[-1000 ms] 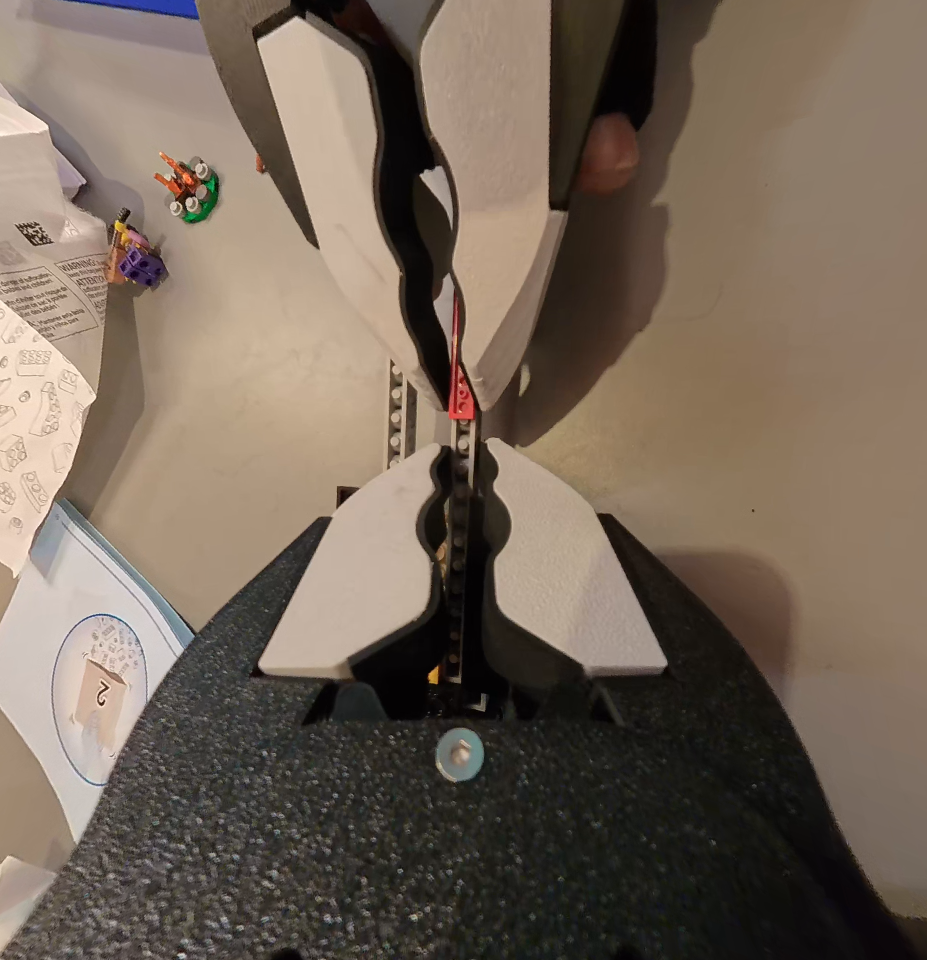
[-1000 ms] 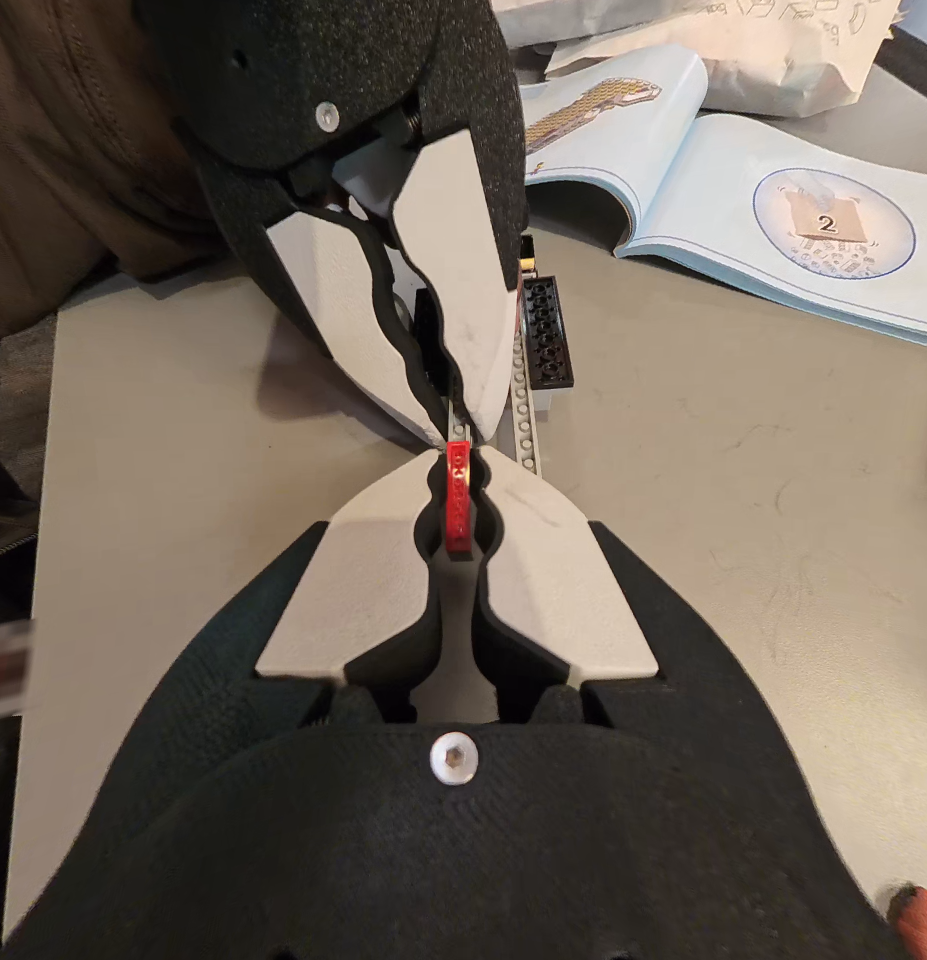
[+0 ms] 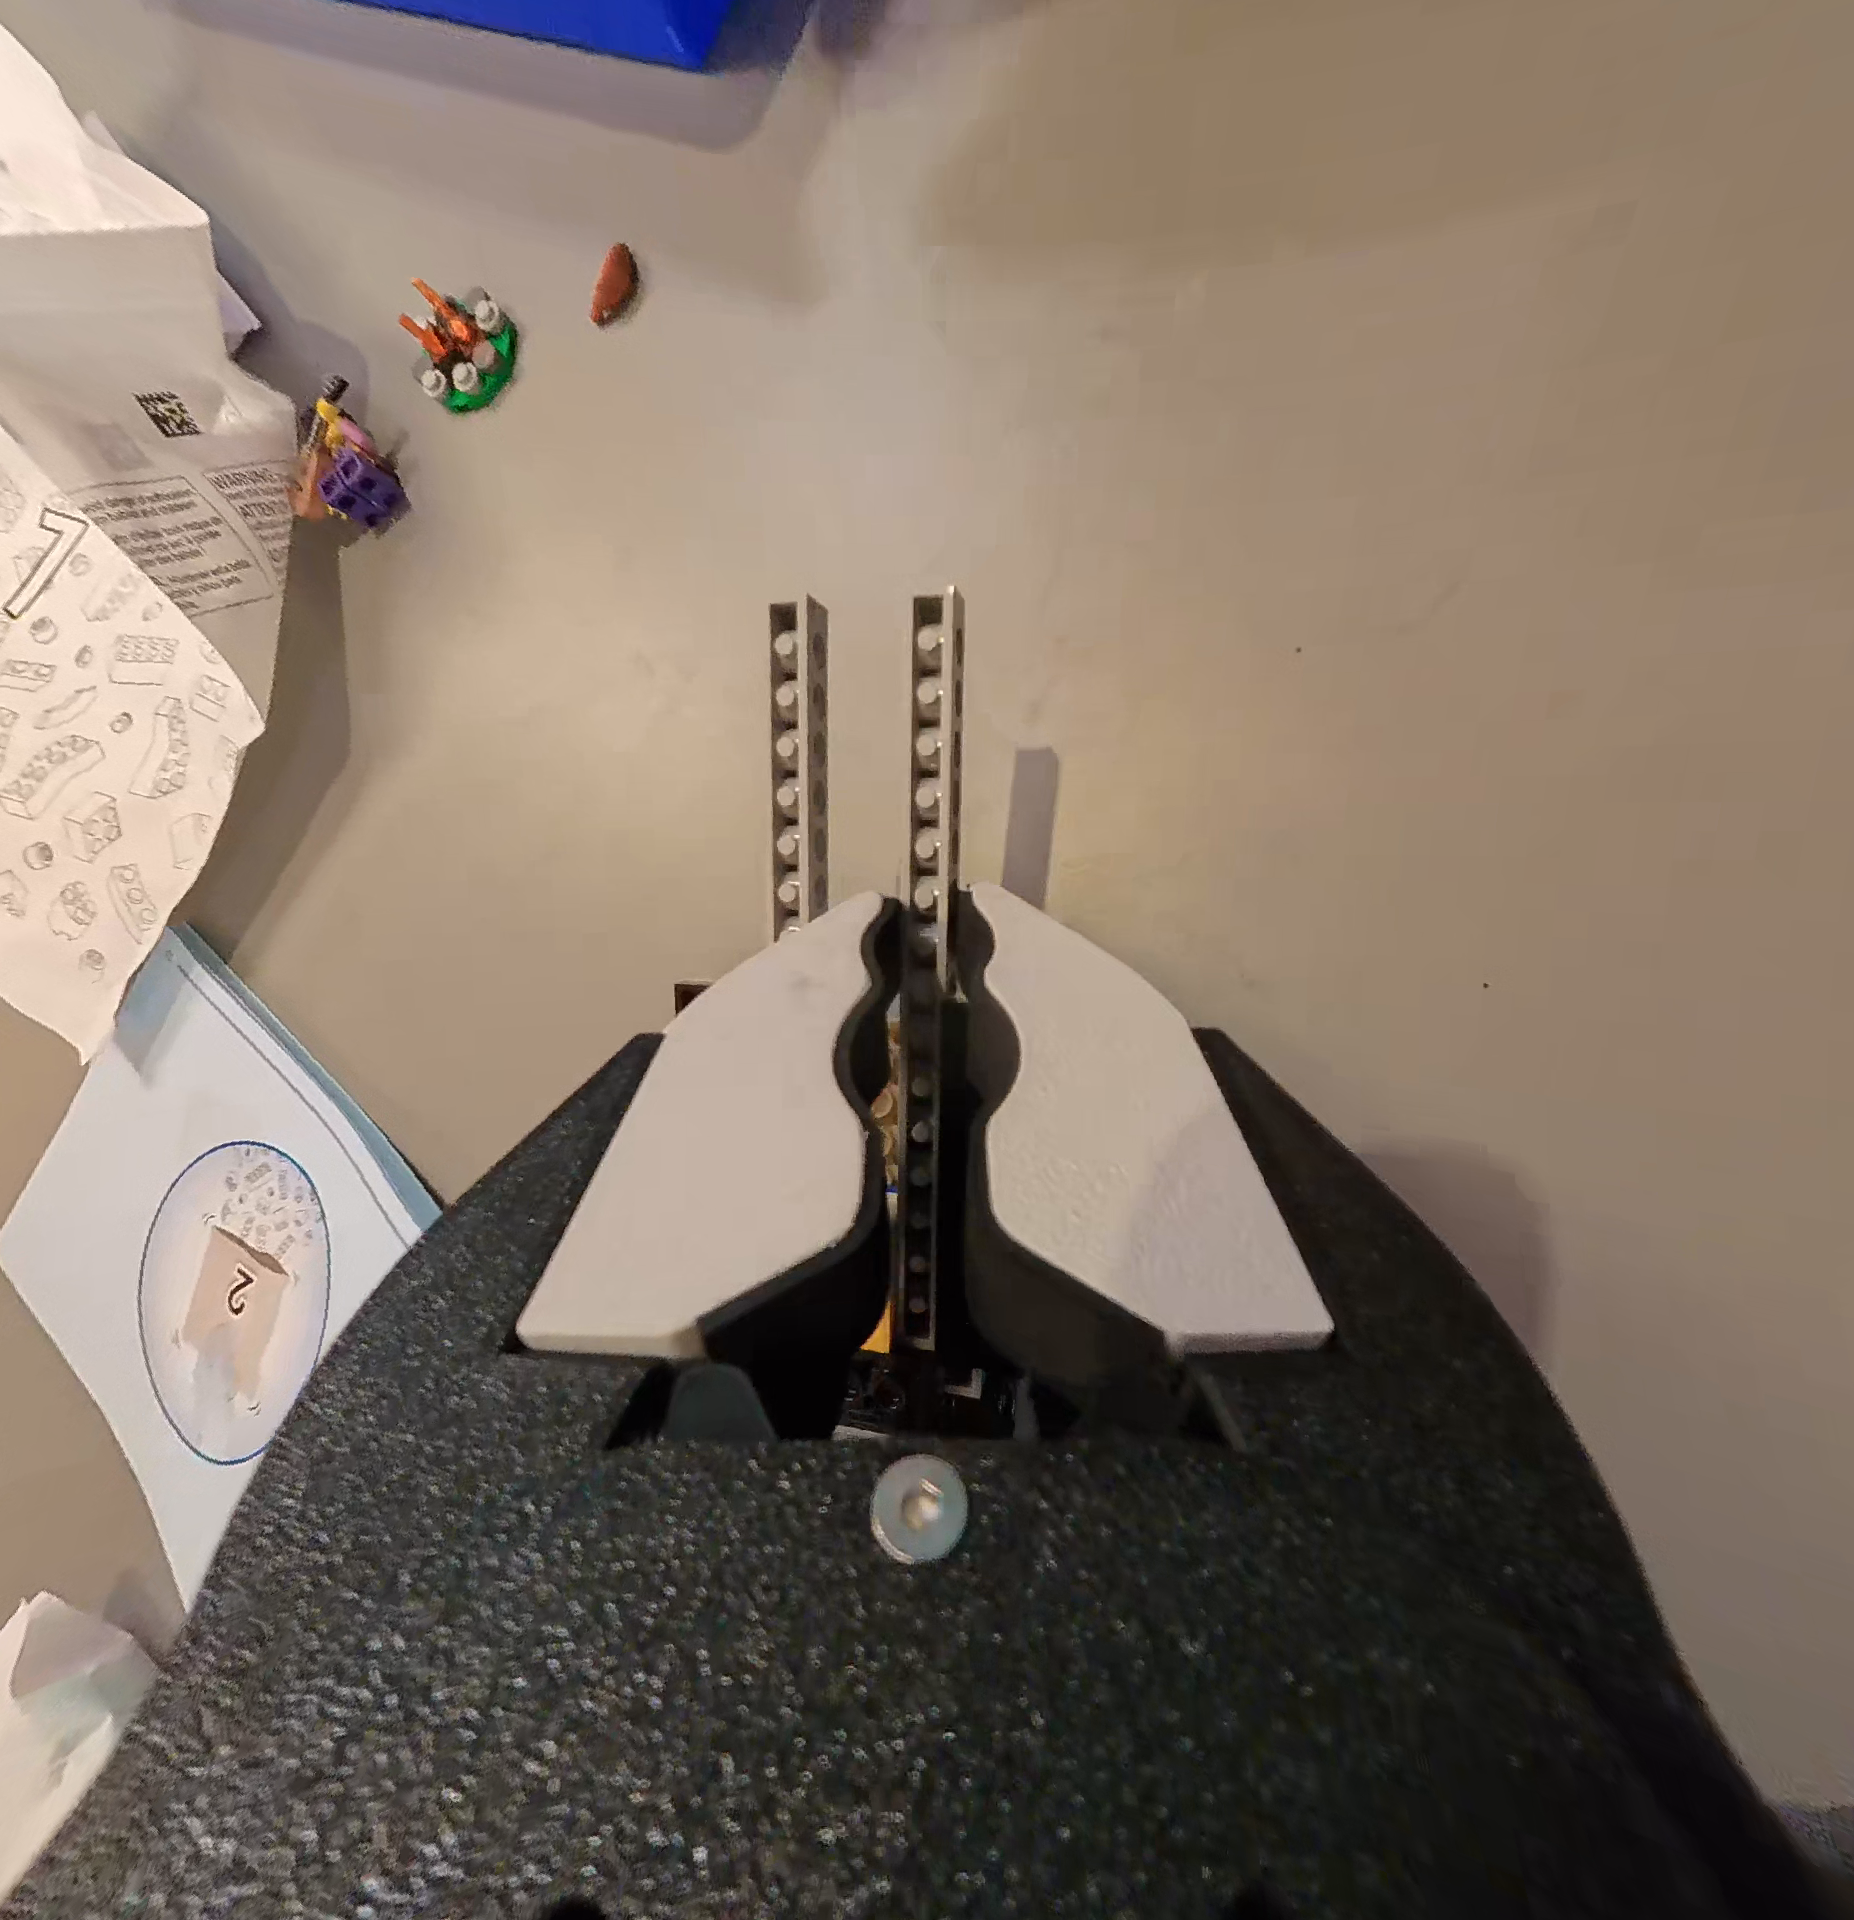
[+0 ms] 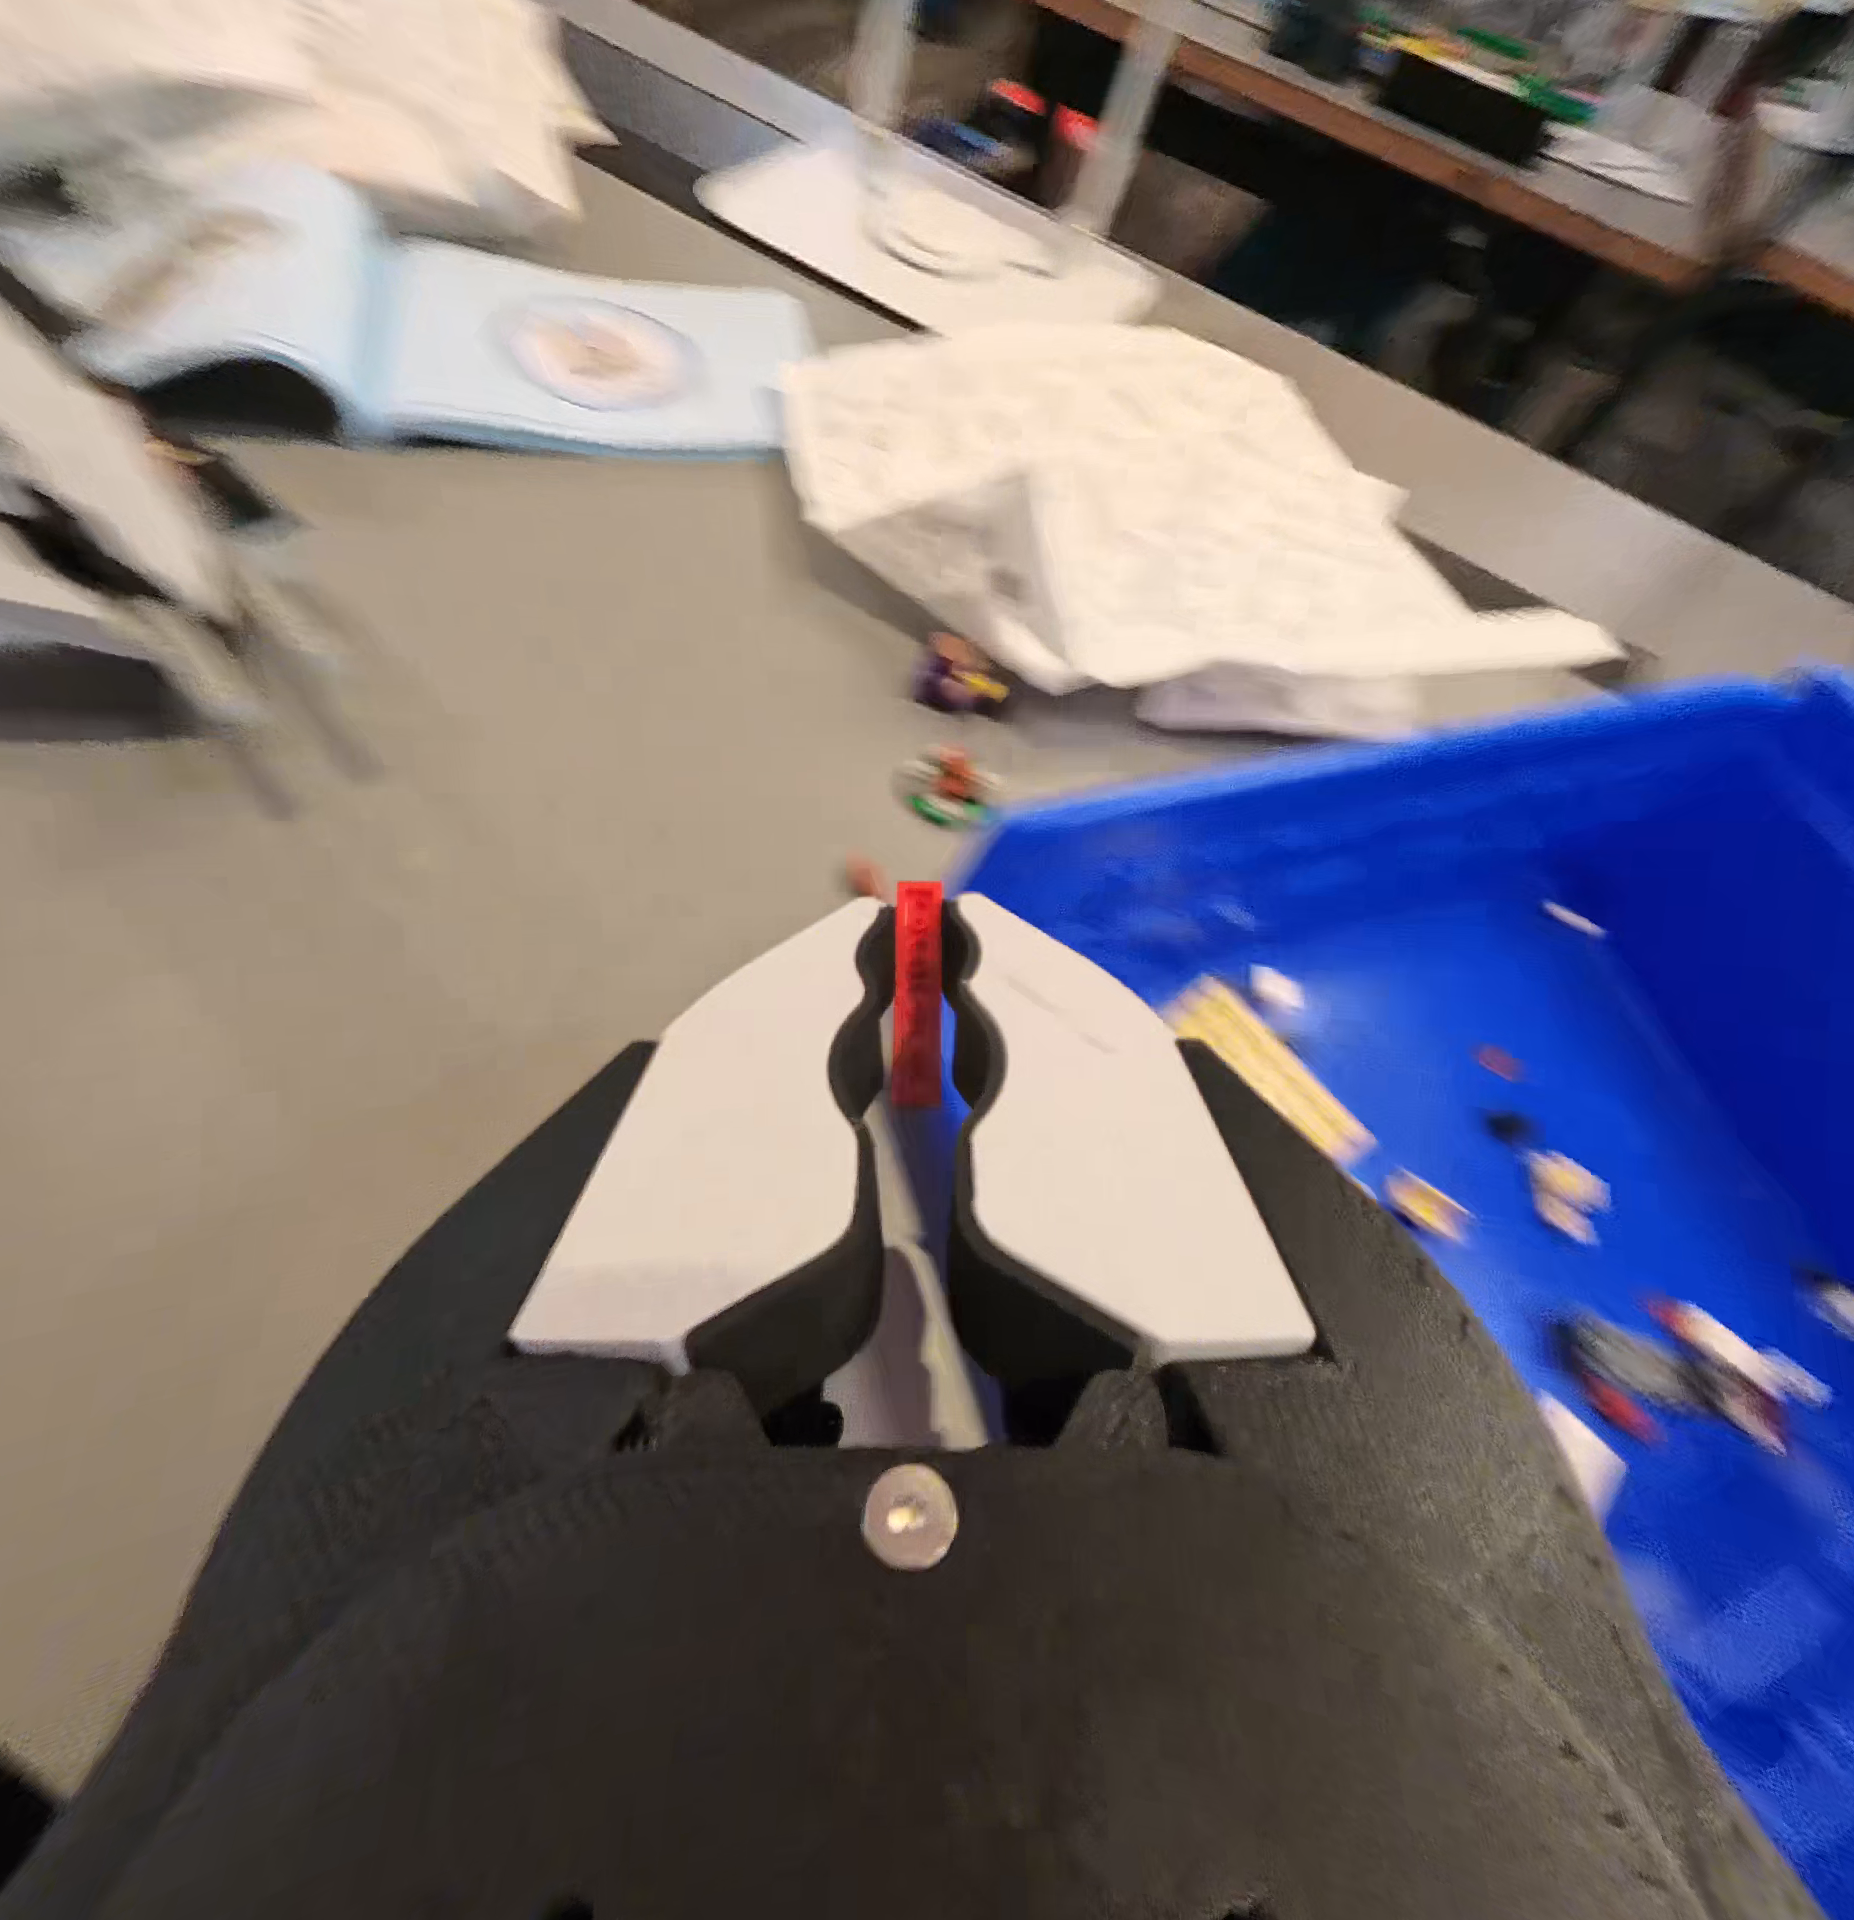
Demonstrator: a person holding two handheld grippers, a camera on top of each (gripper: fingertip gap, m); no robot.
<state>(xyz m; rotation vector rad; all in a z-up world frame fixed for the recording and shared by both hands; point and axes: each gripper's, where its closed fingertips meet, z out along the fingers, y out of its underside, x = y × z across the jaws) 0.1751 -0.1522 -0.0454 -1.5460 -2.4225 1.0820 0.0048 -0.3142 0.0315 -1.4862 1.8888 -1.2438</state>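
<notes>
The left claw point(image 3: 928, 914) is clamped on a brick frame point(image 3: 935, 748): its two pads press on a long grey studded beam, which continues black back between the fingers. That beam juts forward past the fingertips, and a second grey beam point(image 3: 798, 748) runs parallel just to its left, outside the grip. Beyond and to the left on the tabletop point(image 3: 1422, 623) sit a purple brick cluster point(image 3: 351, 483), then a green round piece with orange spikes point(image 3: 466, 358), then a small brown piece point(image 3: 614, 296). Left of the claw lies a pale blue booklet point(image 3: 175, 1226), with crumpled printed sheets point(image 3: 102, 582) farther off. A blue bin's edge point(image 3: 590, 26) shows at the far end.

The right claw point(image 4: 918, 914) is shut on a thin red plate point(image 4: 918, 997), held edge-up between the pads, with its tip poking just past the fingertips. This view is blurred. Just to the right is a blue bin point(image 4: 1525, 831) with small loose pieces inside. Ahead of the fingertips lie the brown piece, then the green round piece and the purple cluster, then the crumpled sheets. Far left, the open booklet lies on the tabletop, and the left claw shows as a blur at the edge.
</notes>
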